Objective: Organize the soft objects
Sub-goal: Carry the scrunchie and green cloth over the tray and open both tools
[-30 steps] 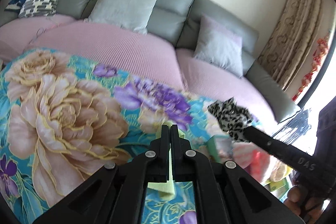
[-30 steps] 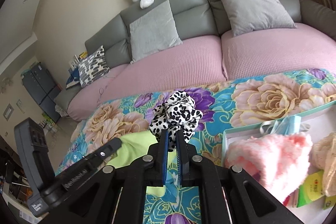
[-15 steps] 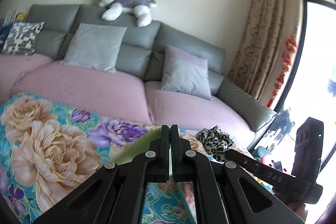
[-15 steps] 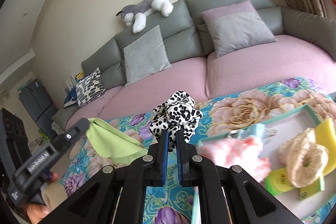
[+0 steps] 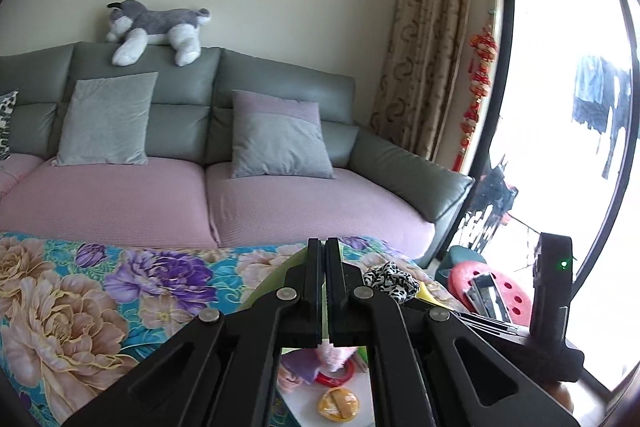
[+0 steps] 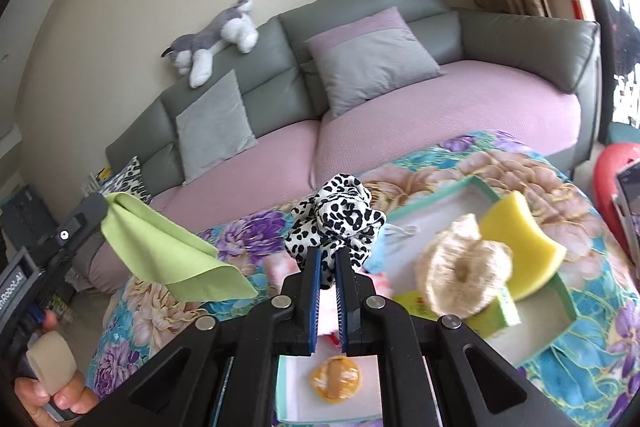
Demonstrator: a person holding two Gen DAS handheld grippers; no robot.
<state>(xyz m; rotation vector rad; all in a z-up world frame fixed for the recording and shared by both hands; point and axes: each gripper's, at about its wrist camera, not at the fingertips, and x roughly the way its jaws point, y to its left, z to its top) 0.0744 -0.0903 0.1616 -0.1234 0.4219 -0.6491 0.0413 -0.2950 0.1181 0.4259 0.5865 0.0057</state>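
My left gripper (image 5: 324, 247) is shut on a lime green cloth (image 6: 168, 251), which hangs from its tip (image 6: 102, 207) in the air over the floral table. Only a green sliver (image 5: 276, 279) shows behind its fingers in the left wrist view. My right gripper (image 6: 328, 259) is shut on a black-and-white leopard scrunchie (image 6: 340, 215), held above the teal-rimmed white tray (image 6: 560, 291). The scrunchie also shows in the left wrist view (image 5: 392, 279). The tray holds a beige loofah ring (image 6: 460, 267), a yellow sponge (image 6: 516, 231) and an orange round item (image 6: 336, 379).
The floral cloth (image 5: 80, 299) covers the table. Behind it stands a grey sofa (image 5: 180, 99) with pink seat covers, cushions and a plush husky (image 5: 156, 27). A red stool (image 5: 492, 291) and a window door are at the right.
Both grippers have risen and swung right with their loads. The green cloth has come up off the table. The scrunchie now hangs over the tray, with more of the tray in view.
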